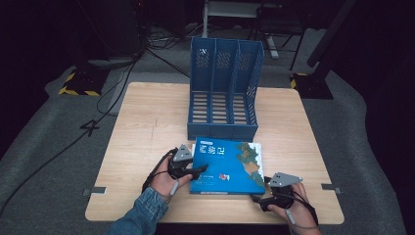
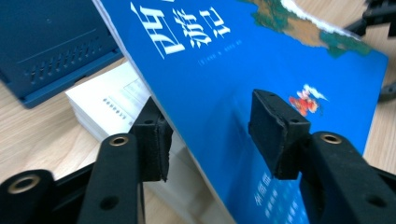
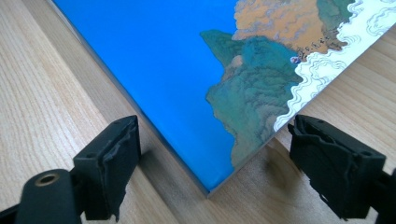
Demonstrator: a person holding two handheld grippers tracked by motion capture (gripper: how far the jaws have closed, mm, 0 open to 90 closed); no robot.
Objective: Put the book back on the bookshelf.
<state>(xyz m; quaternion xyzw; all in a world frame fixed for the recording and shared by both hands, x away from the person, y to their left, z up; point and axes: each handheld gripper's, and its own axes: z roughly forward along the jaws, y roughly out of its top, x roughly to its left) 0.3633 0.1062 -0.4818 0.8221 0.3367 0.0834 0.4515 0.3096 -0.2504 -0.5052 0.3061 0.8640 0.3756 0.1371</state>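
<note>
A blue book (image 1: 227,166) lies flat on a wooden table (image 1: 147,122), lower centre of the high view, its far edge just beside the front lip of a blue three-slot file rack (image 1: 224,88) standing upper centre. In the left gripper view the cover (image 2: 243,70) is lifted at an angle off the white page block (image 2: 112,107) — the book is coming open on that side.

The left gripper (image 1: 193,171), lower left of centre in the high view, works at the book's left edge. Up close (image 2: 208,135) its jaws are spread, one pad under the raised cover, the other above it; no pinch yet. The right gripper (image 1: 266,193), lower right, waits at the near right corner. Its own view (image 3: 215,168) shows jaws wide apart w/ the corner (image 3: 212,184) between them, apart from both pads.

Judgement: the likely aim is standing the book into the rack, and the risk is grabbing cover only. If the left jaws close where they sit, they'd clamp just the cover, so the page block would hang and swing, poss. creasing the spine. On the right, a diagonal bite on one corner gives little hold — the book could pivot or slip. It's also tight vs. the rack base, so a careless lift may nudge the rack backward.
</note>
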